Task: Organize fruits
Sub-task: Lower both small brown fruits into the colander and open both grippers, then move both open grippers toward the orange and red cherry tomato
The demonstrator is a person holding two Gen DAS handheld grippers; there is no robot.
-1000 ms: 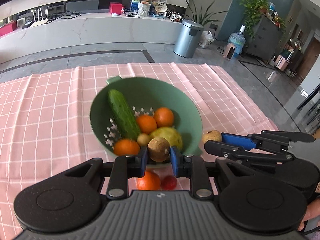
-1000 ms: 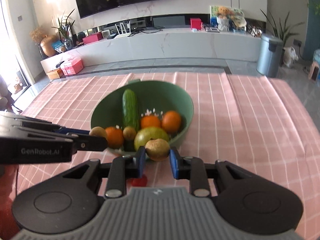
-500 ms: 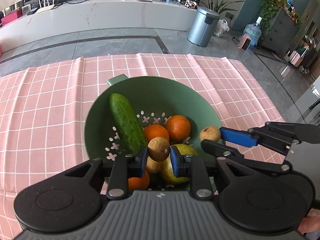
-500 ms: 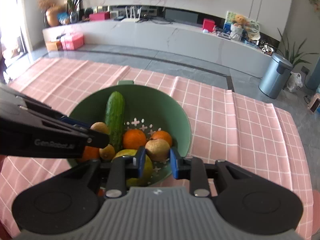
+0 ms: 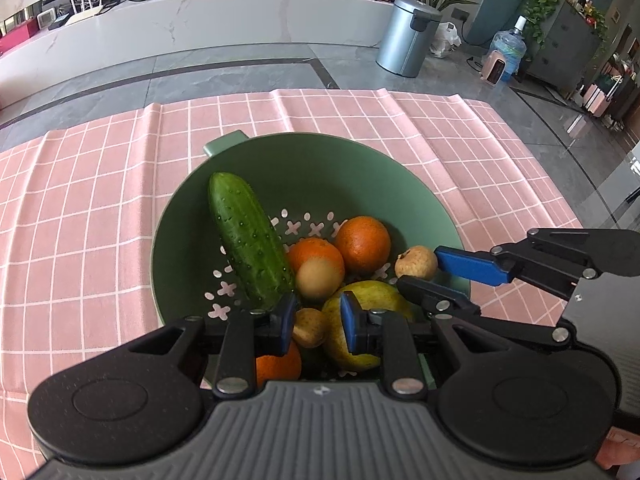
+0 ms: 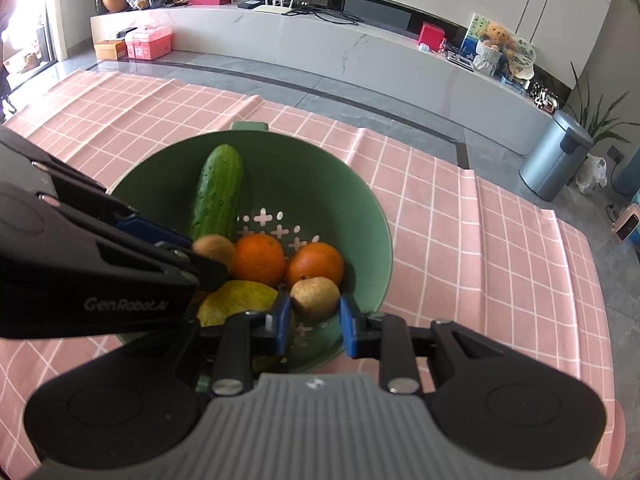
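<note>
A green colander bowl (image 5: 304, 168) on the pink checked cloth holds a cucumber (image 5: 248, 240), oranges (image 5: 362, 244), a yellow-green pear-like fruit (image 5: 368, 300) and small brown fruits. My left gripper (image 5: 316, 320) is open over the bowl; a brown round fruit (image 5: 320, 278) lies just beyond its tips, free of the pads. My right gripper (image 6: 314, 316) is over the bowl's near right side with its jaws slightly parted; a brown fruit (image 6: 315, 298) sits just beyond its blue pads. In the left wrist view that fruit (image 5: 416, 262) sits at the right gripper's tips.
The pink checked cloth (image 5: 80, 208) covers the table around the bowl (image 6: 360, 208). The table's far edge drops to a grey floor. A metal bin (image 5: 408, 36) and a white counter stand far behind.
Both grippers moved forward and down over the bowl. My left gripper opened and its brown fruit dropped among the oranges. My right gripper's jaws widened around its brown fruit.
</note>
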